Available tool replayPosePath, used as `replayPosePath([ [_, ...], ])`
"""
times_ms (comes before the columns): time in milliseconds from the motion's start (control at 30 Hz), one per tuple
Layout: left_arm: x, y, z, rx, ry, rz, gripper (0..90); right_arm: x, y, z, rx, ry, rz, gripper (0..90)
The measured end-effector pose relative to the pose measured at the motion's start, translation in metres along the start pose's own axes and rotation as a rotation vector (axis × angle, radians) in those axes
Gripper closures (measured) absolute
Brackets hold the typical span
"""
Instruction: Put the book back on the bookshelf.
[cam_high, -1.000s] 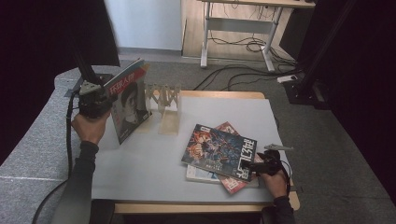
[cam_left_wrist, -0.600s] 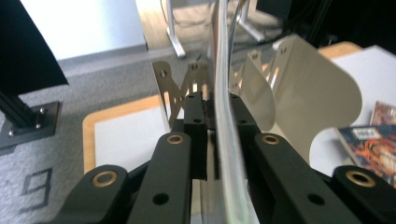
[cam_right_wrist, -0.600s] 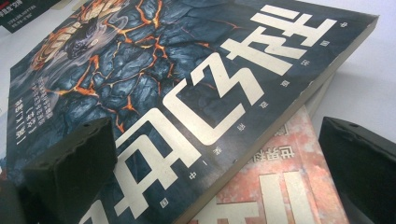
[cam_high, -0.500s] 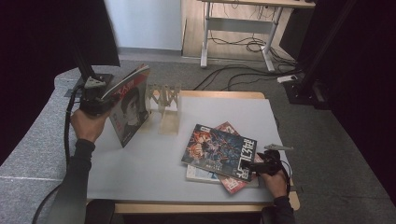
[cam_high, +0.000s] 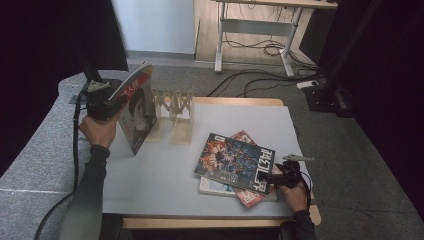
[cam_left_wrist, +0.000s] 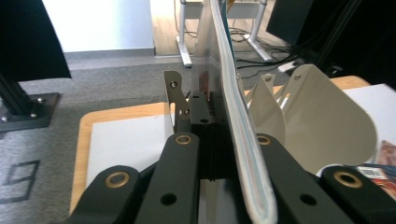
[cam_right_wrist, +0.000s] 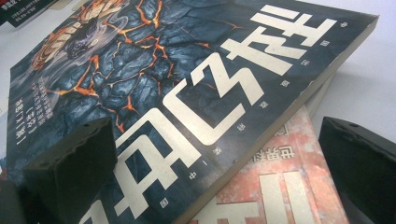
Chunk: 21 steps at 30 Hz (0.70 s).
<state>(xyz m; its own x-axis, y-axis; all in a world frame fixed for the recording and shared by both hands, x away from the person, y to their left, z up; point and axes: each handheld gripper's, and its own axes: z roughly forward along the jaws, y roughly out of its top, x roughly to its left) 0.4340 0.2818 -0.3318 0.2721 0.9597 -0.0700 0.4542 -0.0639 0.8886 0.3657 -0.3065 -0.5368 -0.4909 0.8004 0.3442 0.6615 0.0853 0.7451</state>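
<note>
Mid-step of shelving: left gripper (cam_high: 107, 102) clamped tight on a red-covered magazine (cam_high: 137, 112), held upright at the left of the high view, lower corner on the bench (cam_high: 150, 170), just beside the wooden file rack (cam_high: 175, 107). Right gripper (cam_high: 280, 176), fingers wide, parked at the corner of the dark-covered magazine (cam_high: 235, 162) topping the stack at lower right. Next move, likely: guiding the held magazine rightward into a rack slot, kept vertical, released only once seated.
</note>
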Motion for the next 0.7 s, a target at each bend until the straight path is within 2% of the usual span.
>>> replayPosePath([
  [100, 0.002, -0.002, 0.002, -0.006, 0.004, -0.01, 87.0, 0.0, 0.0, 0.0, 0.0, 0.0, 0.0, 0.0],
  [233, 0.01, -0.004, 0.001, -0.004, 0.024, -0.042, 86.7, 0.0, 0.0, 0.0, 0.0, 0.0, 0.0, 0.0],
  [367, 0.015, -0.006, 0.0, -0.006, 0.038, -0.047, 86.0, 0.0, 0.0, 0.0, 0.0, 0.0, 0.0, 0.0],
  [467, 0.016, -0.007, -0.001, -0.016, 0.033, -0.045, 84.1, 0.0, 0.0, 0.0, -0.001, 0.0, -0.002, 0.0],
  [567, 0.015, -0.006, -0.002, -0.03, 0.032, -0.037, 77.9, 0.0, 0.0, 0.0, 0.0, 0.0, 0.0, 0.0],
  [700, 0.011, -0.006, -0.003, -0.026, 0.049, 0.007, 64.7, 0.0, 0.0, 0.0, 0.0, 0.0, 0.0, 0.0],
])
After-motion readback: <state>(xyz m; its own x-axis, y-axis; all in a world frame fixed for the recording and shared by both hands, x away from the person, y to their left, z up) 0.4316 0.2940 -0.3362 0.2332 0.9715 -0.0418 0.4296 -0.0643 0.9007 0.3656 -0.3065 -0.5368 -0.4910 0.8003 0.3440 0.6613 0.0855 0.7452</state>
